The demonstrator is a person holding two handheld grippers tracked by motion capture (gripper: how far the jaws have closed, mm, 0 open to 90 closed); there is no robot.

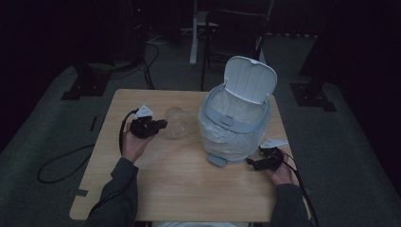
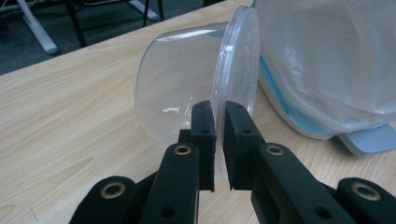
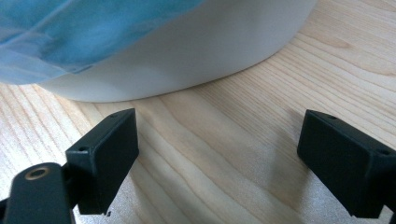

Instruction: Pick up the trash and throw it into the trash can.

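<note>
Clear plastic container (image 2: 187, 88) — rim pinched in left claw (image 2: 217, 140) | right claw (image 3: 219, 154) — spread, empty

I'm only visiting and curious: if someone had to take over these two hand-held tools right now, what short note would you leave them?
Left gripper: jaws shut on the rim of the clear plastic container, held tipped on its side just left of the bin.
Right gripper: jaws open, holding nothing, low over the table at the bin's base.
White bin: lined with a plastic bag, lid standing open.
Done: container gripped, lid open.
Left, probably: carry the container to the bin's opening and drop it in.
</note>
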